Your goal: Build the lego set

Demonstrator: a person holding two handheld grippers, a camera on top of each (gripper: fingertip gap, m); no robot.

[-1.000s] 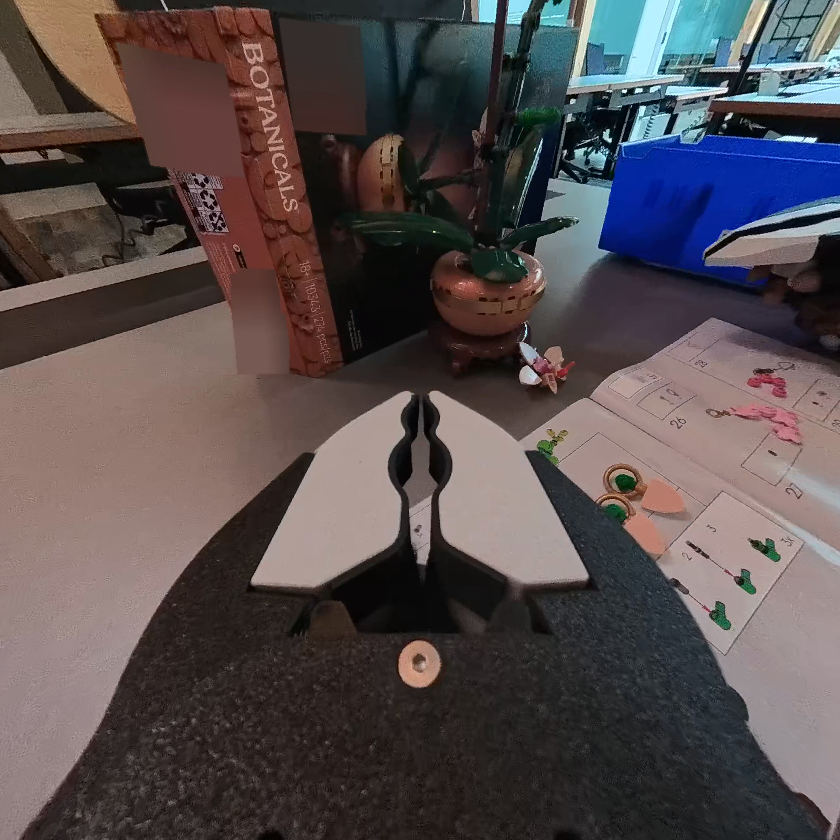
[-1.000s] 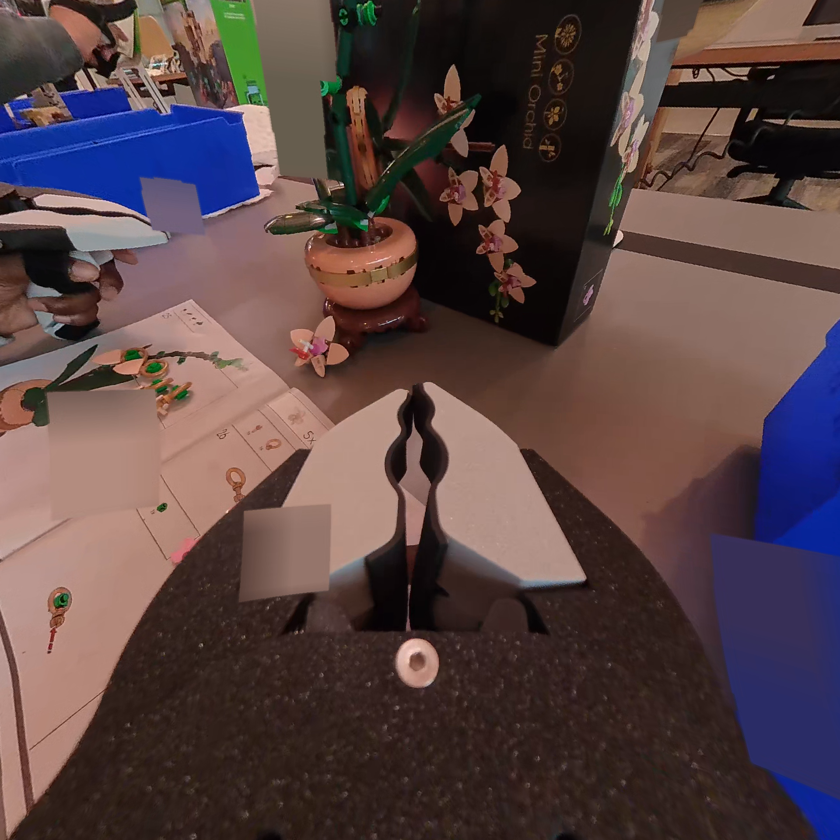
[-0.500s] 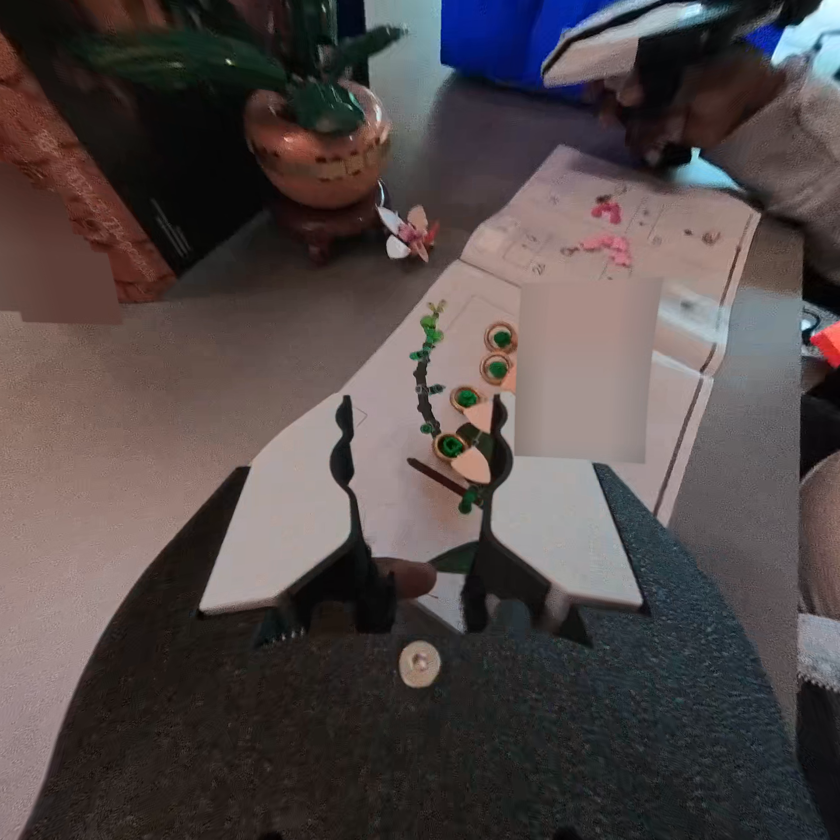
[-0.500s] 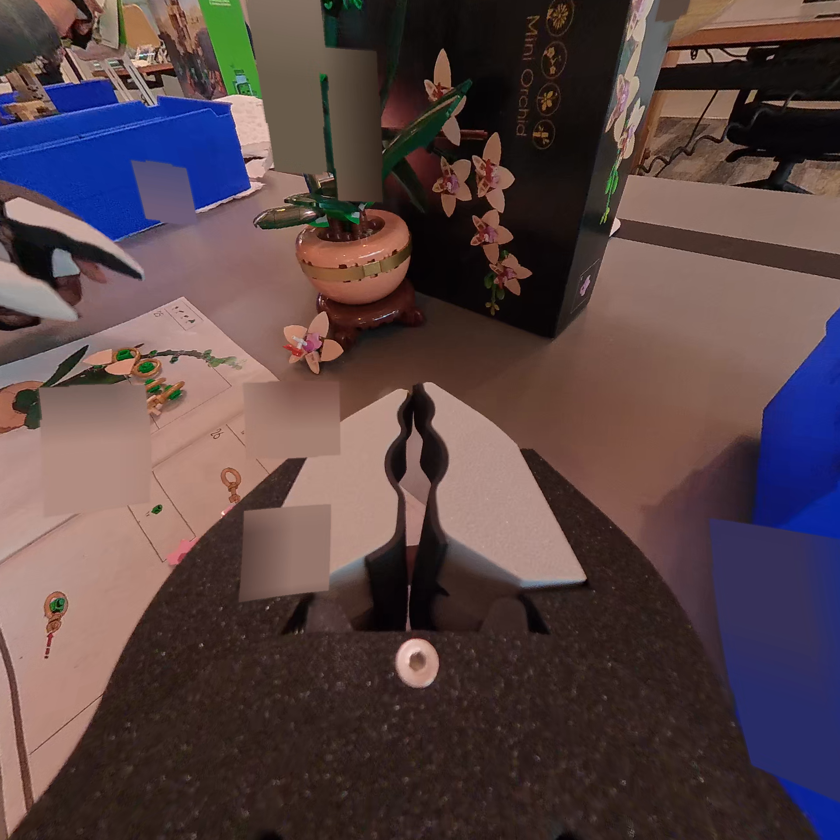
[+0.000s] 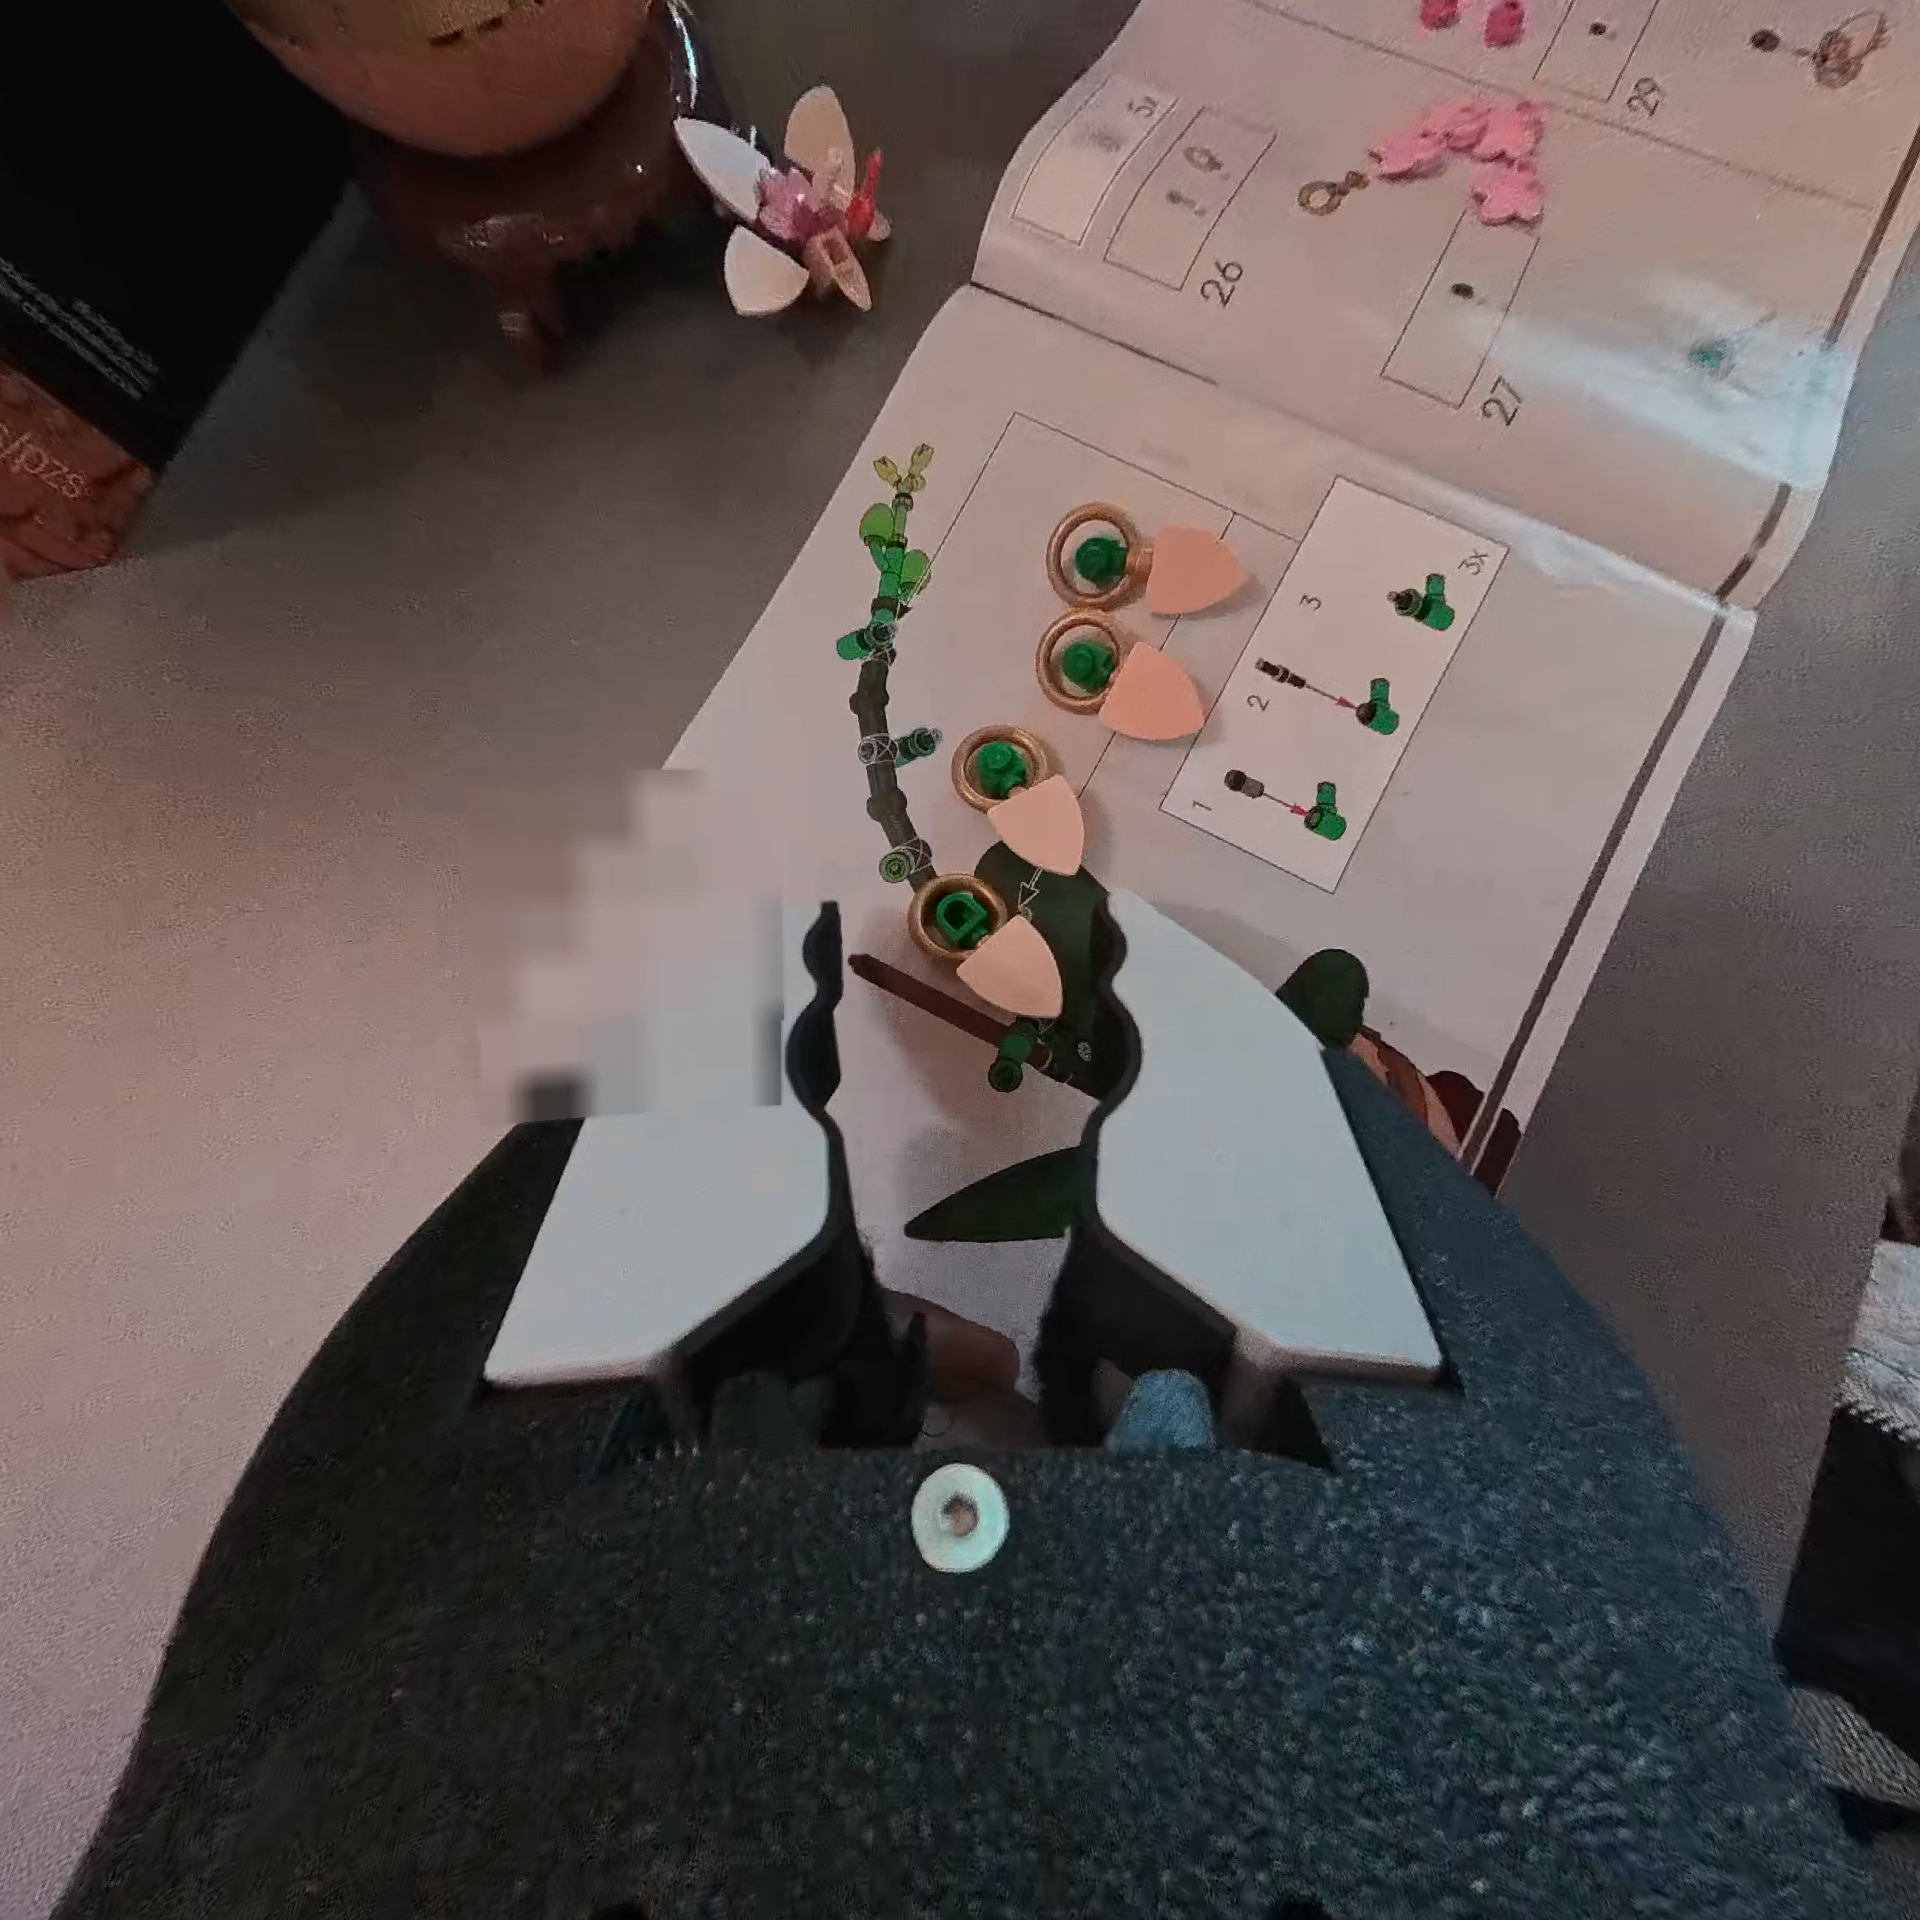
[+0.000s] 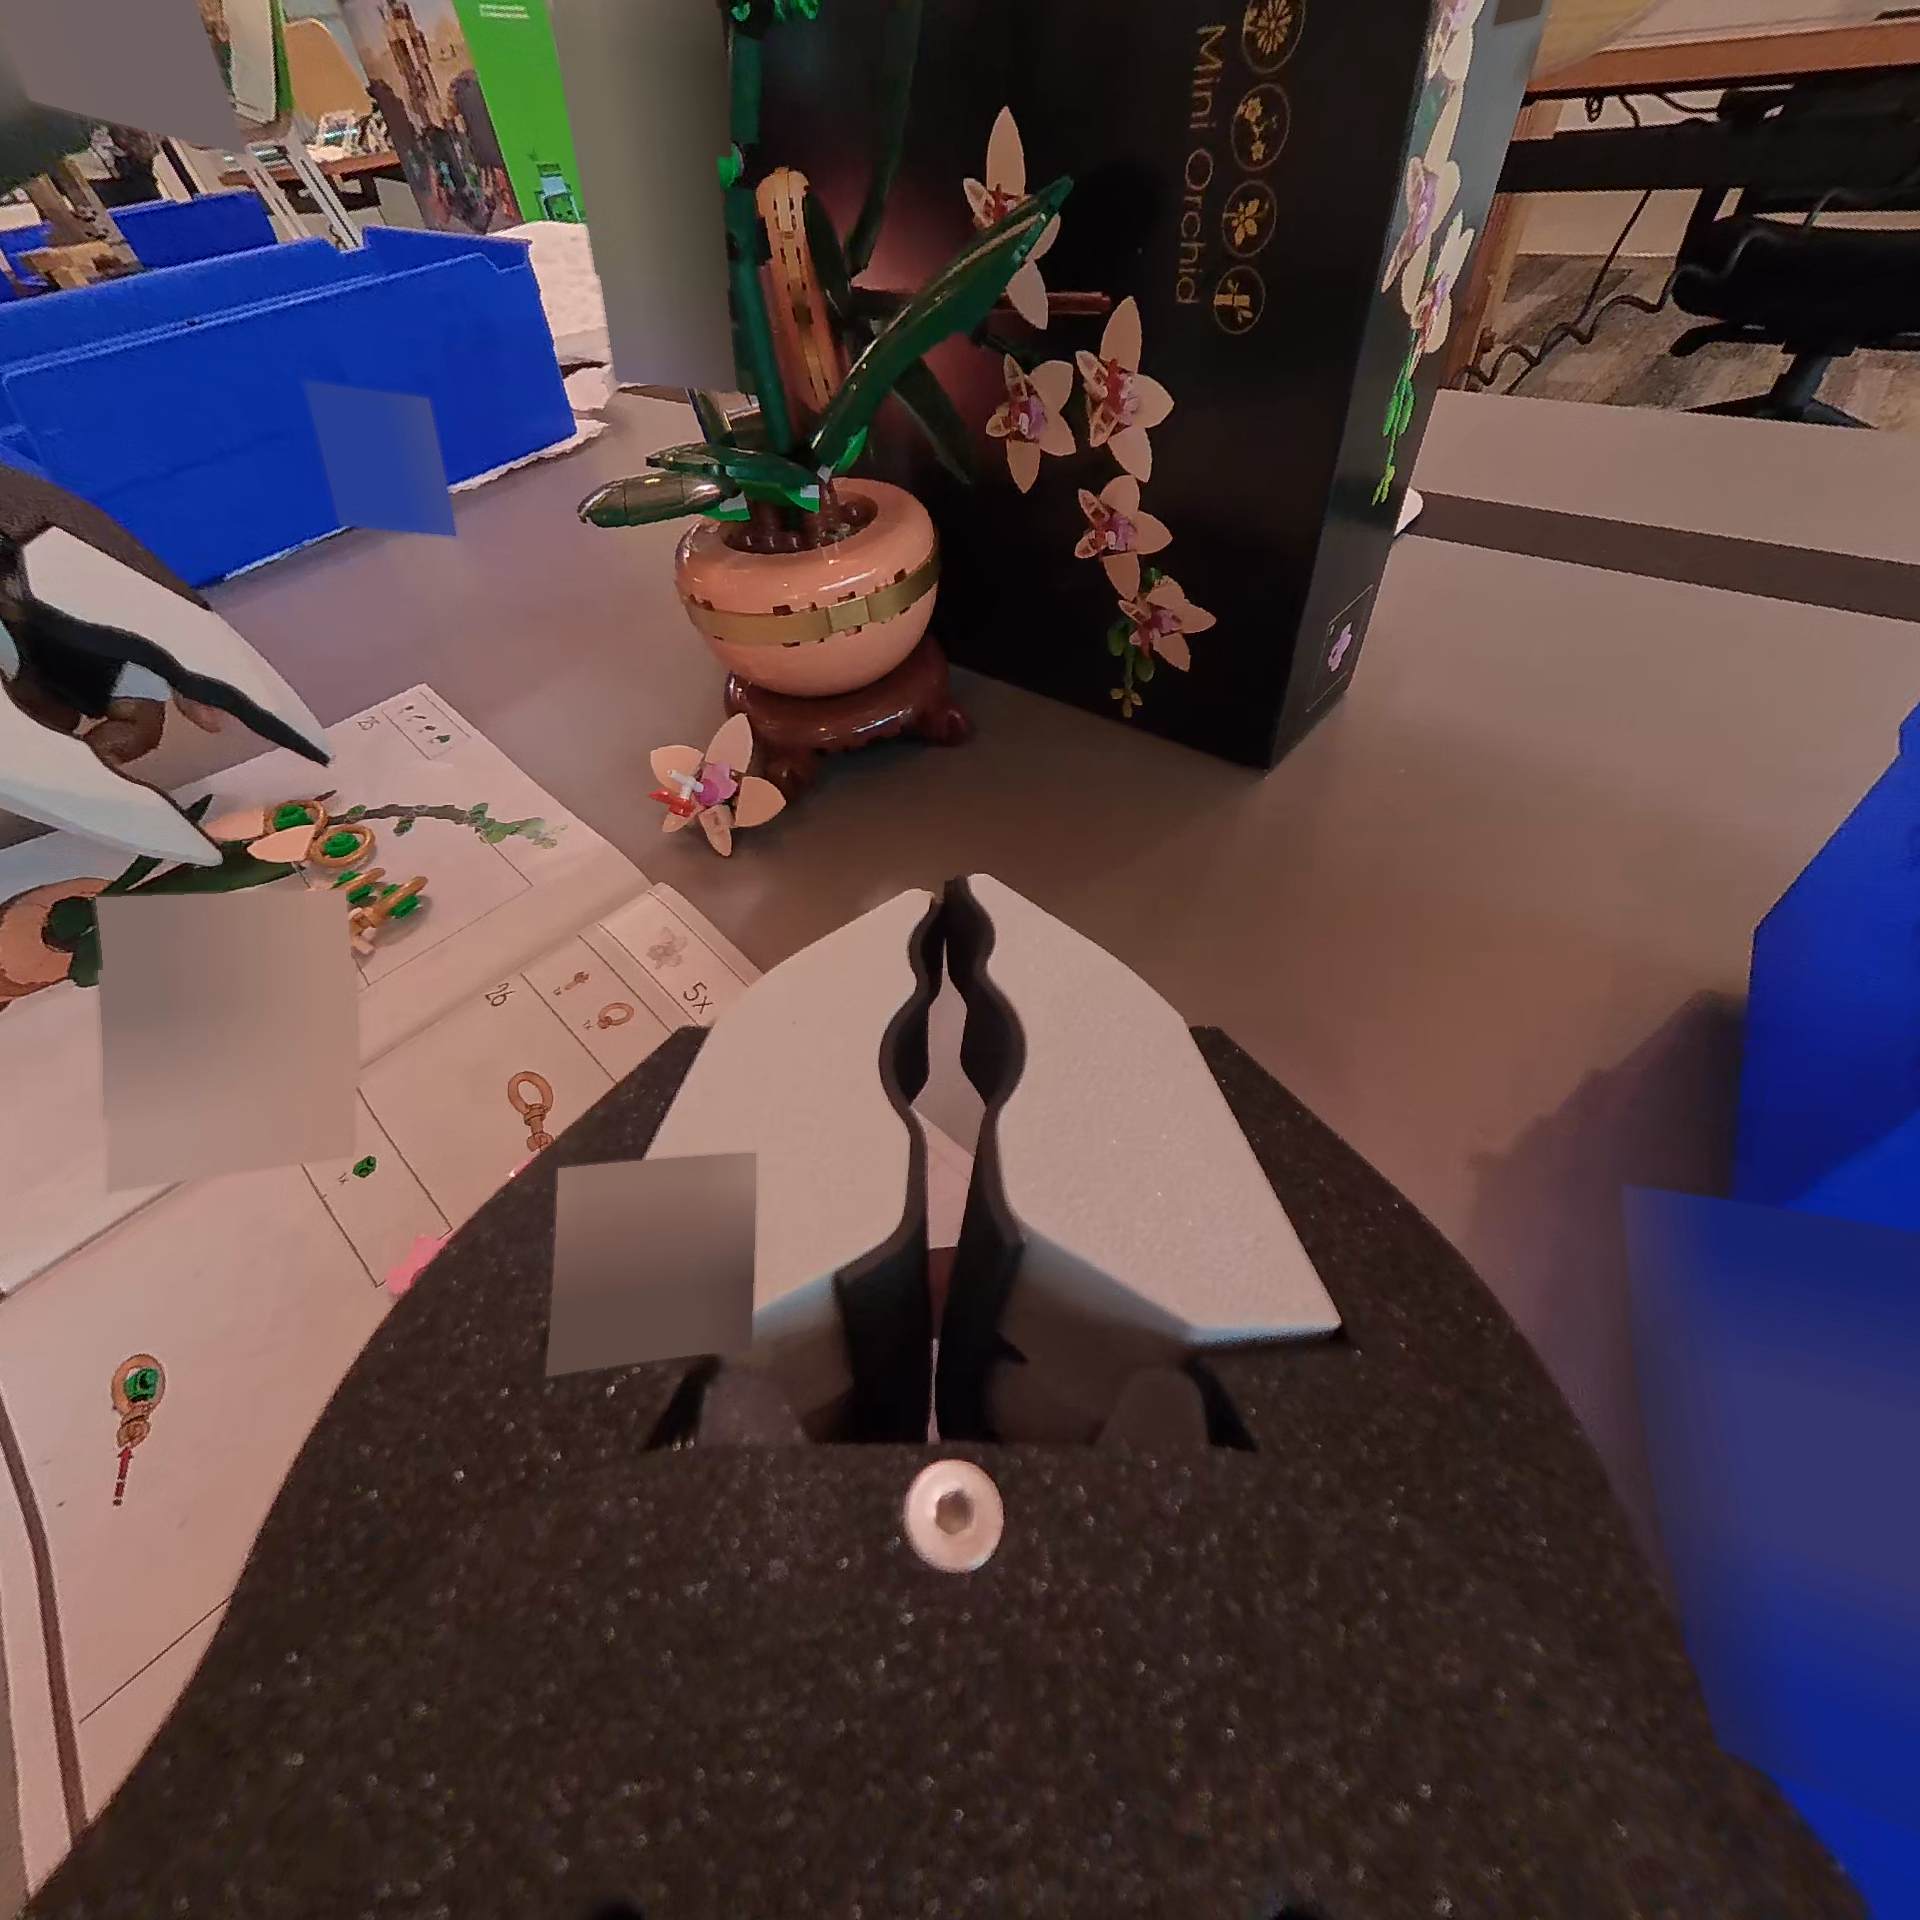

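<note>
My left gripper is open and points down at an open instruction booklet. Several small pieces lie on the page, each a gold ring with a green stud and a peach petal. The nearest one lies between my fingertips, and the pads do not touch it. Two more lie just beyond. In the right wrist view the left gripper hovers over those pieces. My right gripper is shut with nothing in it, above the grey table in front of a brick-built orchid pot.
A loose brick flower lies by the pot's brown base. A dark set box stands behind the pot. Pink pieces lie on the far page. Blue bins stand at the back left and near right. My hands' fingertips stand some 25 centimeters from each other.
My left gripper opened from shut, swung right and tipped down over the booklet, then narrowed a little around the nearest ring piece. My right gripper stayed shut and hardly moved.
</note>
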